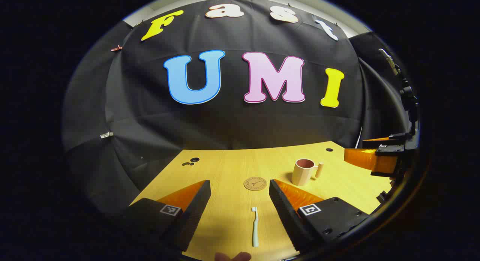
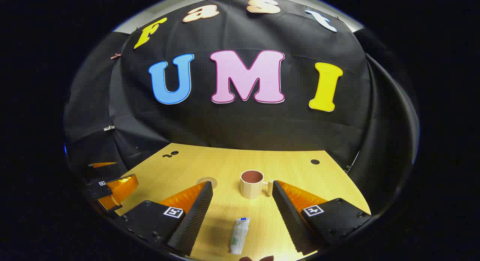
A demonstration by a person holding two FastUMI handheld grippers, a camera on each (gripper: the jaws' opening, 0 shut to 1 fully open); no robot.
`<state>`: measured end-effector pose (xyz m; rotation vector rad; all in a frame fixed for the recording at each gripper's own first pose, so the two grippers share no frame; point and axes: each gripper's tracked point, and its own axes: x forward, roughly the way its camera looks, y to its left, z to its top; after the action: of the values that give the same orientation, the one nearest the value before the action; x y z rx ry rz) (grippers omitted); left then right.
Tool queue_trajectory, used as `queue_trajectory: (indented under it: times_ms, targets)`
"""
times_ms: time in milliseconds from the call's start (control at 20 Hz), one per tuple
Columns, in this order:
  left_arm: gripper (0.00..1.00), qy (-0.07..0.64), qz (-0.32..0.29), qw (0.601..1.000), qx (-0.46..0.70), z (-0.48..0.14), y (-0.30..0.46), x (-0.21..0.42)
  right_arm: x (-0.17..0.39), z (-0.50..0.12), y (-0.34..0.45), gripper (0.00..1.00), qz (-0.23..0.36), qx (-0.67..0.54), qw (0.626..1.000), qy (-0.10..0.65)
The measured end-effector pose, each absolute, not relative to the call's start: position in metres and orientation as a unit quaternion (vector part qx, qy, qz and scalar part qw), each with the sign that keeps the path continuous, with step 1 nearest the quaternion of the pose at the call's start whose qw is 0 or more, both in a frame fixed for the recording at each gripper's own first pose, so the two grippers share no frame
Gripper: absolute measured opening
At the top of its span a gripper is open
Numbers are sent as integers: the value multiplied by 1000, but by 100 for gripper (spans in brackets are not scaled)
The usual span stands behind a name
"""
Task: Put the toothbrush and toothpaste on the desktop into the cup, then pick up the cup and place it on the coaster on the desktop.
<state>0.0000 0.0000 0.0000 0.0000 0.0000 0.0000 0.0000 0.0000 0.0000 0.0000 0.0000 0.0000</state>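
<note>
Nearest your left gripper, its fingers spread wide, a pale green toothbrush lay flat on the yellow wooden desktop. Your right gripper, equally wide, framed a white toothpaste tube. Beyond stood the beige cup, apart from the round brown coaster.

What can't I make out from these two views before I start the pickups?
- Coaster: in the right gripper view, the right gripper's near finger hides most of it.
- Coaster print: left gripper view, too small to read.
- Cup inside: both views look in at a shallow angle, so its bottom stays hidden.
- Toothpaste: right gripper view, its near end is cut off by the picture's edge.
- Toothbrush bristles: left gripper view, too small to tell which way they face.
</note>
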Motion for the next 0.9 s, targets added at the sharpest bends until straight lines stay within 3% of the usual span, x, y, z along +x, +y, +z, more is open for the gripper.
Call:
queue_trajectory:
  times_ms: [700,900]
  targets:
    - [99,7,1,1000,-1,-6,6,0,2,-8,4,98,-4,-6,1000,15]
    - [99,12,3,1000,-4,-9,7,1,5,-26,6,99,-8,-14,998,52]
